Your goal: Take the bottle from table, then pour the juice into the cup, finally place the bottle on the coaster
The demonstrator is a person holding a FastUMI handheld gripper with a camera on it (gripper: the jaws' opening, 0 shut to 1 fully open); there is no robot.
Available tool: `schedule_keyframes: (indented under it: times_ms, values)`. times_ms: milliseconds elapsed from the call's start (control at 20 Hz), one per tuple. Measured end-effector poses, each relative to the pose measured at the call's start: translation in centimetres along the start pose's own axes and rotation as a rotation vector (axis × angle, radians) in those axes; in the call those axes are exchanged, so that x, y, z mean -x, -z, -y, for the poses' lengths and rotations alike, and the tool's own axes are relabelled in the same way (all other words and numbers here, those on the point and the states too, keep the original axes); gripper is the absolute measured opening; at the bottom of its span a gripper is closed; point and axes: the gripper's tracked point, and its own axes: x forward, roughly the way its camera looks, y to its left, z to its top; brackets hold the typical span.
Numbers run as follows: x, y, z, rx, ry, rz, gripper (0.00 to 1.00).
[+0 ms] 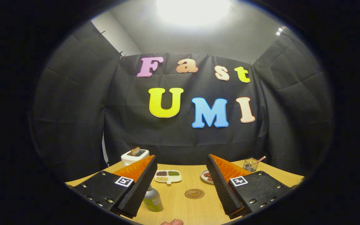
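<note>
My fingers (181,184) are spread wide, gripping nothing. The bottle (152,199) stands on the worktop (180,206) beside my left finger (coaster (194,193) just beyond); I should drop lower, centre it, then squeeze.

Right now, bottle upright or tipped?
Upright: the bottle stands on the table, cap up, beside one finger of the open gripper.

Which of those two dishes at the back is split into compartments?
The white tray ahead between the open gripper's fingers; the round plate beside it isn't divided.
</note>
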Motion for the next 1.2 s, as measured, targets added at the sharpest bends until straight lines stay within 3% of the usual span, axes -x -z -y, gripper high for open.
schedule_keyframes:
  times_ms: [600,1200]
  values:
    - [-2.2,7.4,-7.4,-0.021,-0.073,-0.119,0.97]
    - [-4.4,17.2,-9.4,-0.037,-0.037,-0.327,0.97]
